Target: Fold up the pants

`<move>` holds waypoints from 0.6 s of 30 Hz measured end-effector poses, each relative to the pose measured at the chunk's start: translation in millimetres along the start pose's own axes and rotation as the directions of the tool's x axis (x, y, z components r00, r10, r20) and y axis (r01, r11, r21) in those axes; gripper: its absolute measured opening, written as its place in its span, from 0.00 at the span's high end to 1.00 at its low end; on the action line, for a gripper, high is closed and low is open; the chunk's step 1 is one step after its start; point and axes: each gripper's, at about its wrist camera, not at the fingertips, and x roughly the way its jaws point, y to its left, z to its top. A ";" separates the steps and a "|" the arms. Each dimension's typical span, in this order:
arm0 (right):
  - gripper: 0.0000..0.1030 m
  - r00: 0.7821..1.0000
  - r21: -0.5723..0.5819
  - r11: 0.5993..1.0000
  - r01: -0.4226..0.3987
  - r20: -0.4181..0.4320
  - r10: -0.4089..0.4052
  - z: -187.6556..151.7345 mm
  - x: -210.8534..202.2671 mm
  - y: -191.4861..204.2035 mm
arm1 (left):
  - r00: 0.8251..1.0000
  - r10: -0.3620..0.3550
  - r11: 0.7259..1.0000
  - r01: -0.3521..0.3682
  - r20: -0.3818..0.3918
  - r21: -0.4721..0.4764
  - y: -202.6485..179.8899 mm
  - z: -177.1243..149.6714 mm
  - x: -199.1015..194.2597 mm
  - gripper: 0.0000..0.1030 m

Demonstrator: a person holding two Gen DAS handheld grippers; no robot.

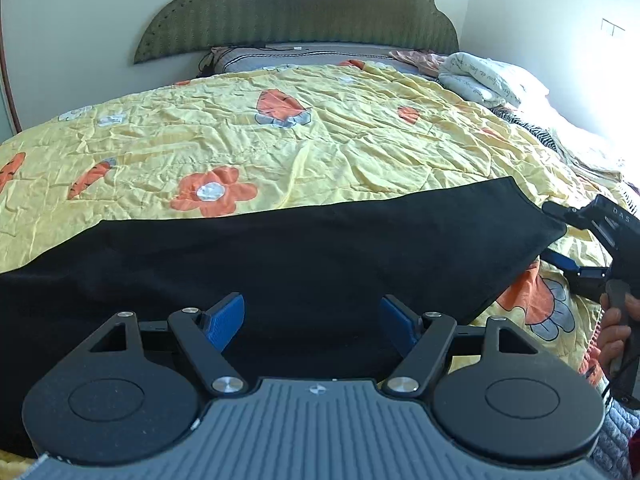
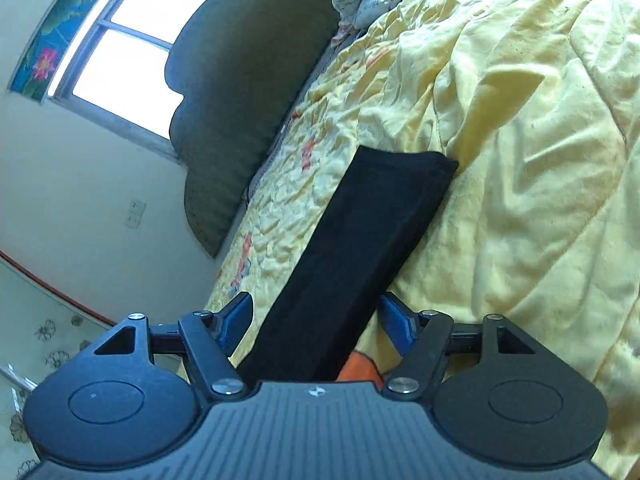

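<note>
Black pants point(image 1: 280, 256) lie flat as a long folded strip across the near side of a bed. My left gripper point(image 1: 312, 316) is open, its blue pads point(image 1: 224, 320) hovering over the middle of the strip without touching it. My right gripper point(image 2: 316, 320) is open at one end of the pants point(image 2: 360, 248), its jaws straddling the strip; it also shows in the left wrist view point(image 1: 568, 240) at the strip's right end, held by a hand.
The bed is covered by a wrinkled yellow quilt point(image 1: 280, 132) with orange flowers. A green headboard point(image 1: 296, 8) stands at the far end. Rolled bedding and pillows point(image 1: 488, 80) lie at the far right. A window point(image 2: 132, 40) is in the wall.
</note>
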 end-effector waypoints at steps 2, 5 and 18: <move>0.33 0.999 0.003 1.000 -0.010 0.042 0.010 6.0 5.5 -2.3 | 1.000 -0.012 1.000 0.012 0.008 0.025 2.6 3.4 3.4 0.25; 0.33 0.994 0.014 1.000 -0.005 0.109 0.003 13.2 12.8 -4.2 | 0.999 -0.049 0.998 0.049 -0.006 0.044 9.1 12.5 14.0 0.25; 0.92 0.969 0.027 0.983 0.183 0.166 -0.185 25.4 26.4 -12.5 | 0.980 -0.174 0.984 0.167 -0.100 -0.067 25.6 39.3 62.9 0.25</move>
